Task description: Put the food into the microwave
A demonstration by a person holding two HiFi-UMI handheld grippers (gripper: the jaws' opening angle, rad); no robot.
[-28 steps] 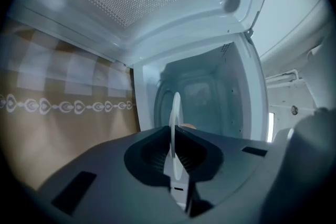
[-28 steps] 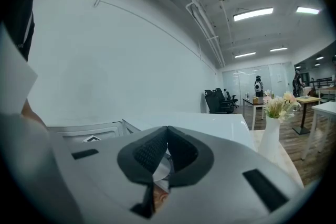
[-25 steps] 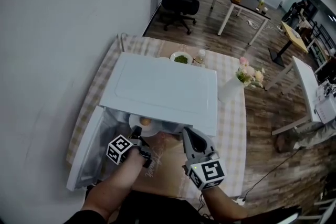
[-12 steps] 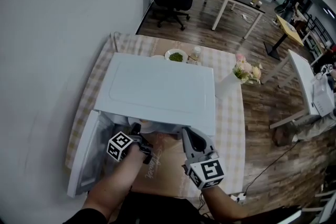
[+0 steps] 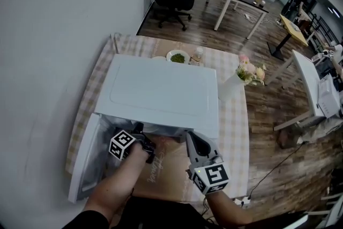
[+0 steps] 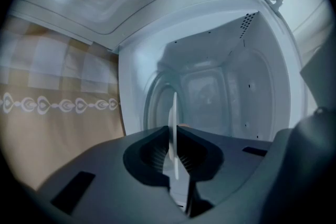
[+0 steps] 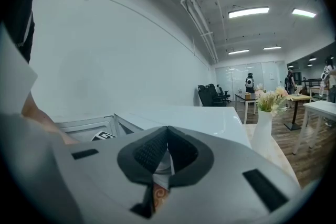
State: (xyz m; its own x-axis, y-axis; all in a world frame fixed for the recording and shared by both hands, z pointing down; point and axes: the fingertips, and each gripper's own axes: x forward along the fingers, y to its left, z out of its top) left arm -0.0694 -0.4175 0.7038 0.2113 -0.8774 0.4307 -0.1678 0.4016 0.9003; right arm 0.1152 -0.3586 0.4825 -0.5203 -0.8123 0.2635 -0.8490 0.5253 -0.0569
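Left gripper (image 6: 173,132) fingers tight on plate (image 6: 174,105) rim inside microwave (image 6: 220,76); right gripper (image 7: 167,136) fingers together, empty

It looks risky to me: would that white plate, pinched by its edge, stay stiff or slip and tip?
Probably stiff: the plate shows as a thin straight line between the left gripper's ribbed pads. Gripped only at its rim, it may tend to tilt. It looks smooth, so perhaps slippery, and likely breakable.
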